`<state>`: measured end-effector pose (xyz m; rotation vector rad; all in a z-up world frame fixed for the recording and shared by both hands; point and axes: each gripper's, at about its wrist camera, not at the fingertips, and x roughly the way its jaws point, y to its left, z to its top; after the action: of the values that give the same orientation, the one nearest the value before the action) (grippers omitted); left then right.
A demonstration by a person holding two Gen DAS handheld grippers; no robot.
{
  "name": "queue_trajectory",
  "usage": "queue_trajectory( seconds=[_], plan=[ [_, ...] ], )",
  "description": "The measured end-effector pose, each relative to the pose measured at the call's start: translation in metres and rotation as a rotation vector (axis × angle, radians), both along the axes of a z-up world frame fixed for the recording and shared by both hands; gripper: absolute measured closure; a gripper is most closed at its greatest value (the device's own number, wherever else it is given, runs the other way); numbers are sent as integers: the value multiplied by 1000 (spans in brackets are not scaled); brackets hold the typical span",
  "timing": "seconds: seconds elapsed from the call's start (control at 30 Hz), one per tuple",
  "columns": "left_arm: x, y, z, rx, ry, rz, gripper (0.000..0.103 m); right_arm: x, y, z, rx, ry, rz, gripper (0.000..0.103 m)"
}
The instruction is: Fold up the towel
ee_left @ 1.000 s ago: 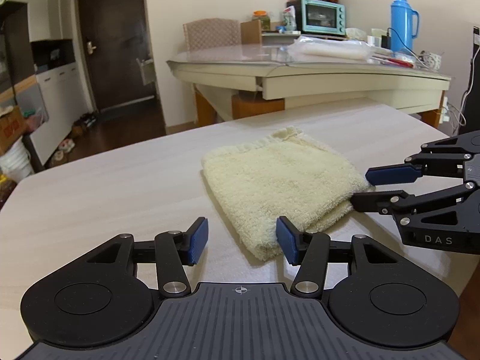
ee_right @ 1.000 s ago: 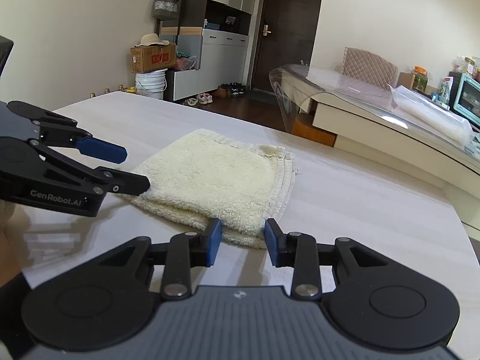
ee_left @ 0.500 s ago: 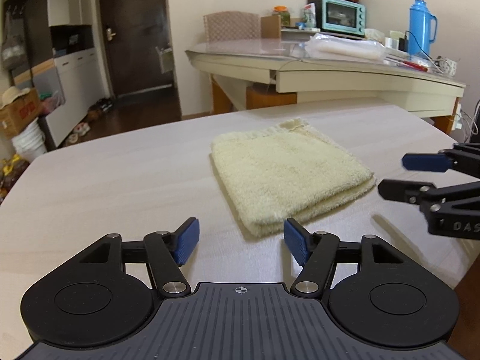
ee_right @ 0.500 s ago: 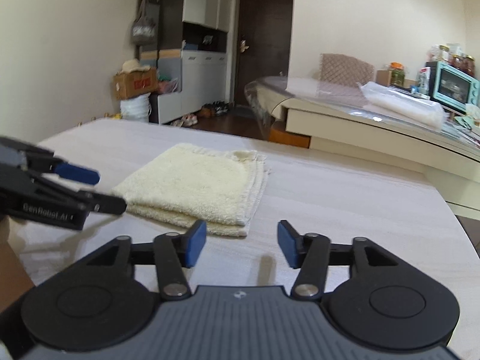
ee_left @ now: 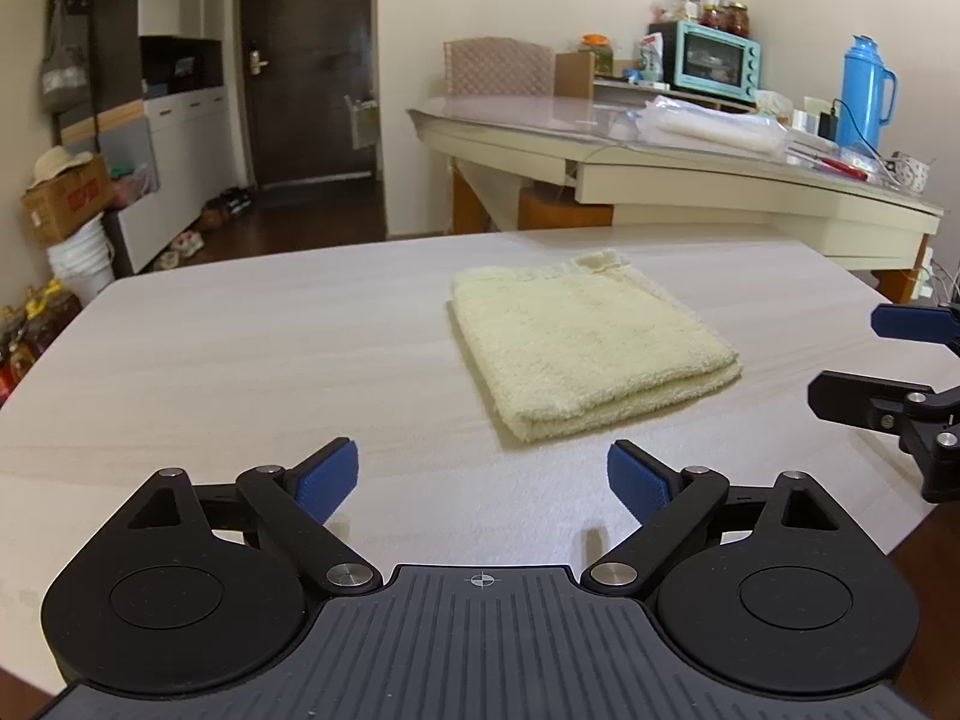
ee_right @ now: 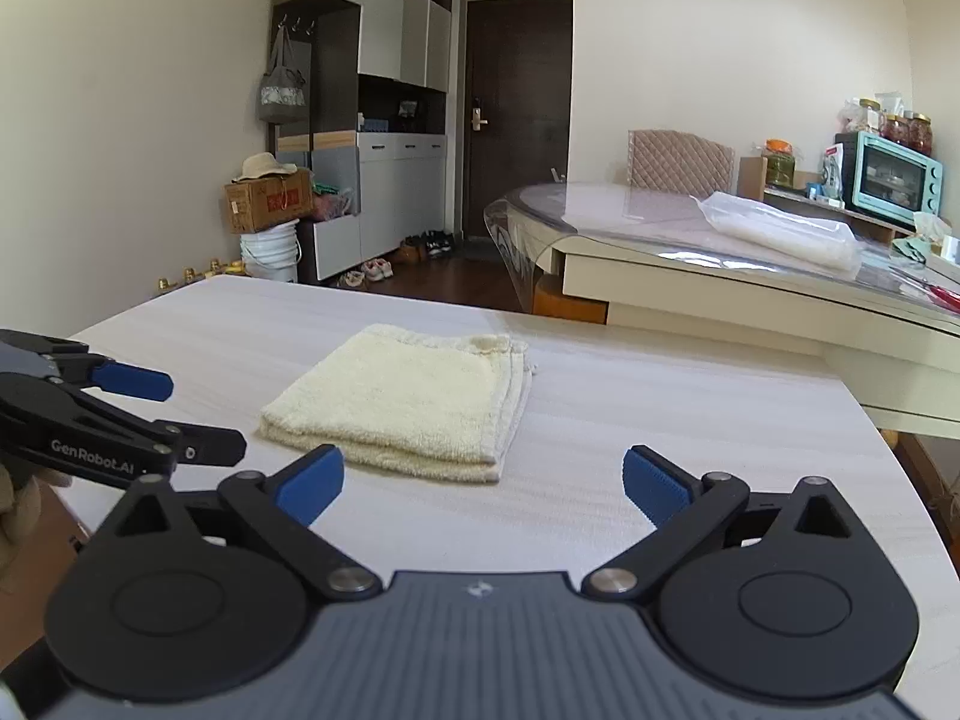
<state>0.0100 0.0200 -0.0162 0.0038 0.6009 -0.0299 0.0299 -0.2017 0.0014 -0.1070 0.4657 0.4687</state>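
From my left wrist view, the pale yellow terry-cloth towel (ee_left: pixel 591 348) lies on the light wood-grain desk (ee_left: pixel 240 360) as a compact, squarish stack. Its rounded fold edge faces me, and at least two thick layers show along that edge. My left gripper (ee_left: pixel 483 474) has its blue-padded fingers (ee_left: pixel 327 471) spread wide and holds nothing; it sits just short of the towel's near corner, not touching it. My right gripper (ee_left: pixel 864 360) shows at the towel's right, well clear of the cloth, its fingers parted and empty too.

From my right wrist view, the same towel (ee_right: pixel 402 402) rests flat, with its stacked hemmed edges lined up on the side away from my left gripper (ee_right: pixel 198 414). One small corner tab sticks up at the towel's far edge (a minor flaw, not a loose flap). My right gripper (ee_right: pixel 483 477) hangs just in front of the towel's near edge, fingers (ee_right: pixel 651 483) opened wide, gripping nothing. The left one sits beside the towel's near left corner, apart from it, fingers open.

I judge the folding essentially done: the cloth is folded, neat and lying free of both grippers. What may be left is only pressing that corner flat, or one more fold if a smaller bundle is wanted.
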Motion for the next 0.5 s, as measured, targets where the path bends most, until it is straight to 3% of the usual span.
queue_trajectory(
  seconds=[0.5],
  plan=[
    [-10,1,7,-30,-23,13,0,-3,2,4,-21,39,-40,1]
  ],
)
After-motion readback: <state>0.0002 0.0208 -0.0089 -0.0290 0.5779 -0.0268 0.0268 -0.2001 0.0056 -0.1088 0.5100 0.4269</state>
